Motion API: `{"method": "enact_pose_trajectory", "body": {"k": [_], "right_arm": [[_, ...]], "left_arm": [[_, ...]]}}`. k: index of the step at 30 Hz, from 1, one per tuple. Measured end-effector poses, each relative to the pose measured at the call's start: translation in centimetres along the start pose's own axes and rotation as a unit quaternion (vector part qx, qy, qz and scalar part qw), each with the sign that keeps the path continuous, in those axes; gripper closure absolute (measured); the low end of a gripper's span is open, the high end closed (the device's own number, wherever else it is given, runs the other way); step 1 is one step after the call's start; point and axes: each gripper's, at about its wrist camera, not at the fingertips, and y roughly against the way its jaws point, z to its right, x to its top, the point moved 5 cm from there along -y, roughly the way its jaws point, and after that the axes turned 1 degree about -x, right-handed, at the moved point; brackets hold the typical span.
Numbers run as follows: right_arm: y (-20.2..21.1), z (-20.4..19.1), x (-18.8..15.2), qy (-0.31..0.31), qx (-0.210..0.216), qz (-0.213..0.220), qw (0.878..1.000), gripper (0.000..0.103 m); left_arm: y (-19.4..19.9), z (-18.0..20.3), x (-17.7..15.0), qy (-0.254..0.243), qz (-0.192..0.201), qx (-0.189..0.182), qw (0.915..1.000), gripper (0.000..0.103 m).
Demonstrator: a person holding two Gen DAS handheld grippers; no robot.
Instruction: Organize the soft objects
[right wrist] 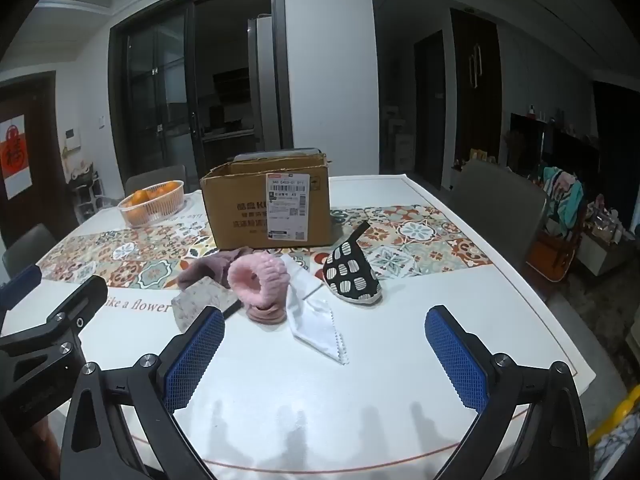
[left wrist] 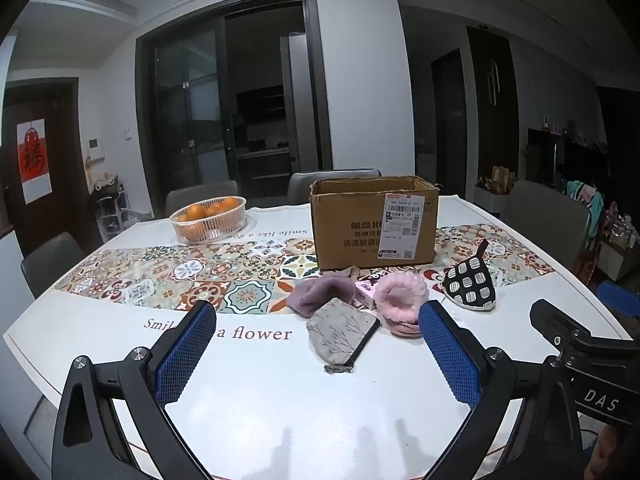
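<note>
Soft items lie in a cluster before an open cardboard box [left wrist: 374, 222] [right wrist: 270, 210]: a mauve fuzzy cloth [left wrist: 322, 294] [right wrist: 200, 272], a grey zip pouch [left wrist: 342, 330] [right wrist: 200, 306], a pink fluffy ring-shaped piece [left wrist: 400, 294] [right wrist: 260, 280], a black-and-white patterned mitt [left wrist: 470, 284] [right wrist: 352, 276] and a white cloth [right wrist: 316, 320]. My left gripper [left wrist: 318, 354] hovers open short of the pouch, nothing between its blue pads. My right gripper [right wrist: 324, 356] is open too, short of the white cloth. Part of the right gripper's body shows at the left wrist view's right edge.
A clear basket of oranges [left wrist: 208, 218] [right wrist: 154, 202] stands at the table's back left. The white table [left wrist: 280, 400] has a patterned tile runner across it. Grey chairs [right wrist: 498, 196] surround it. A small pink box [left wrist: 366, 294] sits among the soft items.
</note>
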Motion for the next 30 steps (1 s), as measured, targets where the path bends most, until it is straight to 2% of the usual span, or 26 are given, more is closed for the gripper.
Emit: {"method": "enact_pose_trajectory", "body": {"k": [8, 11, 30], "right_arm": [[-0.06, 0.12, -0.11, 0.000, -0.001, -0.004, 1.000, 0.000], [-0.07, 0.16, -0.07, -0.001, -0.001, -0.004, 1.000, 0.000], [0.05, 0.20, -0.04, -0.002, 0.000, -0.001, 1.000, 0.000]], "left_arm": [[-0.53, 0.58, 0.05, -0.004, -0.008, -0.002, 1.0000, 0.000], [0.08, 0.36, 0.06, 0.001, 0.003, 0.004, 1.0000, 0.000], [-0.11, 0.13, -0.09, 0.005, 0.003, -0.001, 1.0000, 0.000]]}}
